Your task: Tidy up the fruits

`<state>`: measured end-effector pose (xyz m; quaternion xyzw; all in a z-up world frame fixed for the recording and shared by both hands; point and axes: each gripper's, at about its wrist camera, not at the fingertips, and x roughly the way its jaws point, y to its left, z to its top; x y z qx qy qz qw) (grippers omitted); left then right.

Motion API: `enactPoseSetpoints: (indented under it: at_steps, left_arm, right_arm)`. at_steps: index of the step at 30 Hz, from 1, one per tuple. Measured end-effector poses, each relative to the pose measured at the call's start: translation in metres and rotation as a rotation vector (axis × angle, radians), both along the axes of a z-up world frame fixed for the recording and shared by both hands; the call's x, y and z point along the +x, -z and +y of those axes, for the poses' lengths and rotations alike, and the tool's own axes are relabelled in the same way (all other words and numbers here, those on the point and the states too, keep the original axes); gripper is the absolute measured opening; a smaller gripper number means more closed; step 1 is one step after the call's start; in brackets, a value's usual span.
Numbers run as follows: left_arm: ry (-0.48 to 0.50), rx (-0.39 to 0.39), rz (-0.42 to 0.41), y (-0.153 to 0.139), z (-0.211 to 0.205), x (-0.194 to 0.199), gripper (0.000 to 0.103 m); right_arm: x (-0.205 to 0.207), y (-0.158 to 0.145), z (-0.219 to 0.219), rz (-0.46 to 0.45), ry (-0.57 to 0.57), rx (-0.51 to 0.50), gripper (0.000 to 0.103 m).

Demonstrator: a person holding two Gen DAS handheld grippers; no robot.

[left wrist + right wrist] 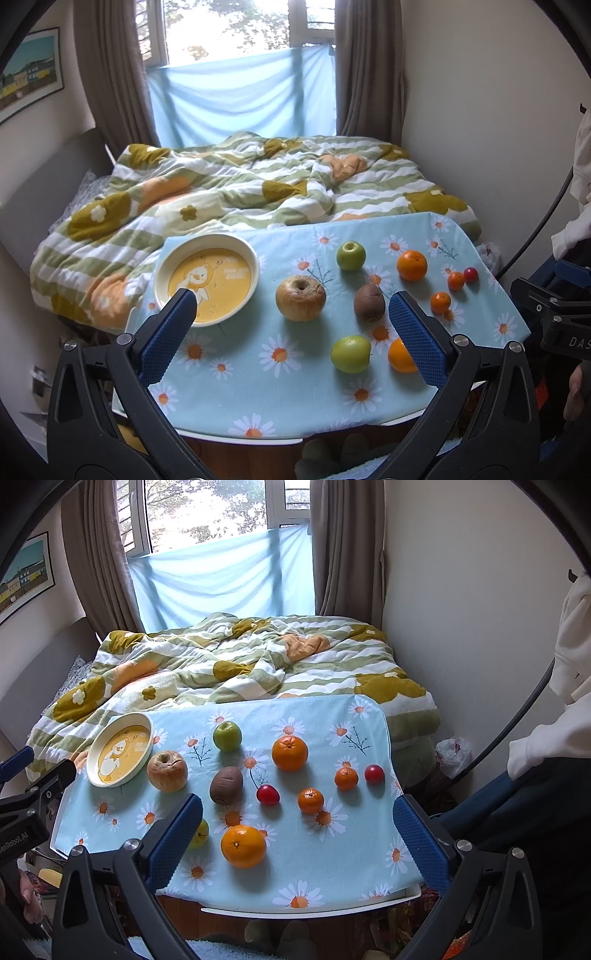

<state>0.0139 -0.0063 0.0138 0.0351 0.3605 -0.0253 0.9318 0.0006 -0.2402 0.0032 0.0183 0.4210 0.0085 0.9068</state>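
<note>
"DAS" lettering on right claw (565, 332)

Hidden behind the claws

Left view: the right finger covers part of the near orange (399, 357). Right view: the left finger hides most of the near green apple (200, 834).

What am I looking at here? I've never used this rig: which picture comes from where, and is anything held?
Each picture comes from a camera on a hand-held two-finger gripper, looking along its blue-padded fingers. One shows the left gripper, the other the right gripper. Both are open and hold nothing. Below lies a daisy-print light-blue tablecloth with a round cream plate with a yellow bear picture, empty, and loose fruit: a wrinkled brown apple, a brown kiwi, green apples, oranges, small mandarins and red cherries.
</note>
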Motion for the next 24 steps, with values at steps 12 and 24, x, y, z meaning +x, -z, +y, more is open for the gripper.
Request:
enactPoseSetpoints:
  at_steps: [12,24]
  left_arm:
    - [0.006,-0.014,0.010,0.002,0.000,-0.001,0.103]
    - [0.049,-0.067,0.144,0.048,0.001,0.011,0.103]
  right_arm:
    - [0.001,-0.004,0.000,-0.016,0.014,0.009,0.103]
    - [0.001,0.018,-0.001,0.026,0.005,-0.029,0.103]
